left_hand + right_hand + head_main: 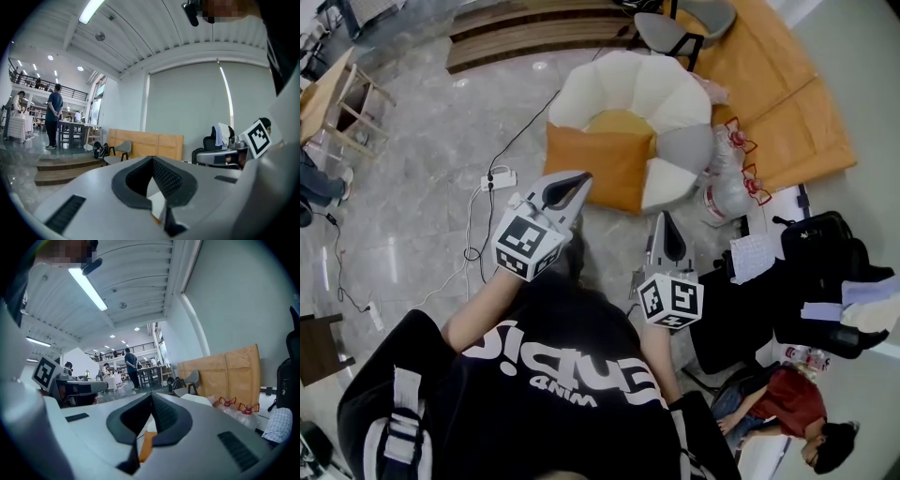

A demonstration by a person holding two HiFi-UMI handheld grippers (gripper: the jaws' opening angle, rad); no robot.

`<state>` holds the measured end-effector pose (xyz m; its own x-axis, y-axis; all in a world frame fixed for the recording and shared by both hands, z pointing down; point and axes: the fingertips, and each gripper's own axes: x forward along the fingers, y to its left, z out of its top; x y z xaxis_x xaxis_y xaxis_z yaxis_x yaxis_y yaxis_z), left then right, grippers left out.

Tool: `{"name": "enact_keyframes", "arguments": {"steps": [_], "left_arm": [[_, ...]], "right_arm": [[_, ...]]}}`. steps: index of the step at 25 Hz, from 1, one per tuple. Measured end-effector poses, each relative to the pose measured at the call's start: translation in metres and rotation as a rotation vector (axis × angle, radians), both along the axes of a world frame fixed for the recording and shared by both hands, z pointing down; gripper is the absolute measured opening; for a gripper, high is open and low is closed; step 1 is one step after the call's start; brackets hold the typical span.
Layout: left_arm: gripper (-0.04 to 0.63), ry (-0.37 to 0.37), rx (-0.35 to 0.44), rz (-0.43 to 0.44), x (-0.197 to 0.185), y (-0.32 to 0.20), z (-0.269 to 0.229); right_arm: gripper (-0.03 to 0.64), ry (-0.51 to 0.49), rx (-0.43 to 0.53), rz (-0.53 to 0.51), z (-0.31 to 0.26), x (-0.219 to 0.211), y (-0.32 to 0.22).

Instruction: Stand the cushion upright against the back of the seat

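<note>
In the head view a white petal-shaped seat point(623, 80) stands on the floor ahead. An orange cushion point(598, 165) lies across its front edge, low and in front of the yellow seat middle. My left gripper point(579, 180) is shut and empty, its tip just short of the cushion's near left edge. My right gripper point(662, 221) is also shut and empty, a little nearer to me, below the seat's white and grey front petals. In the left gripper view the left gripper point(152, 158) has its jaws meeting, with a sliver of the orange cushion point(156, 217) below. The right gripper point(151, 395) likewise shows the orange cushion point(146, 446) beneath it.
A white power strip point(498, 178) with cables lies on the floor to the left. Clear water bottles point(729, 178) with red handles stand right of the seat. Black bags point(820, 244) and a seated person point(787, 403) are at the right; wooden steps point(534, 33) and a grey chair point(675, 28) beyond.
</note>
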<state>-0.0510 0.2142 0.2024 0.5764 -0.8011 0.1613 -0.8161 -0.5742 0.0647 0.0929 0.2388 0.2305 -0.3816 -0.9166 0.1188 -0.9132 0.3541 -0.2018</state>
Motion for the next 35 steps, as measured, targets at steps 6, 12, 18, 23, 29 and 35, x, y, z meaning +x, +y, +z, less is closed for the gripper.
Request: {"name": "enact_keyframes", "arguments": {"steps": [6, 12, 18, 23, 29, 35], "left_arm": [[0.006, 0.001, 0.002, 0.030, 0.004, -0.041, 0.007], [0.006, 0.002, -0.013, 0.052, -0.004, -0.096, 0.009], [0.006, -0.002, -0.048, 0.124, -0.006, -0.165, 0.012], [0.006, -0.007, -0.062, 0.190, -0.005, -0.217, 0.014], [0.006, 0.000, -0.059, 0.241, -0.008, -0.272, 0.011], [0.006, -0.007, -0.027, 0.252, 0.000, -0.308, 0.007]], "right_arm": [[0.021, 0.002, -0.009, 0.011, 0.005, 0.001, -0.041], [0.021, 0.005, -0.029, 0.018, 0.009, -0.011, -0.094], [0.021, 0.015, -0.047, 0.040, 0.009, -0.022, -0.160], [0.021, 0.027, -0.054, 0.081, 0.005, -0.027, -0.211], [0.021, 0.045, -0.051, 0.134, 0.000, -0.031, -0.256], [0.021, 0.058, -0.063, 0.181, 0.001, -0.019, -0.278]]}}
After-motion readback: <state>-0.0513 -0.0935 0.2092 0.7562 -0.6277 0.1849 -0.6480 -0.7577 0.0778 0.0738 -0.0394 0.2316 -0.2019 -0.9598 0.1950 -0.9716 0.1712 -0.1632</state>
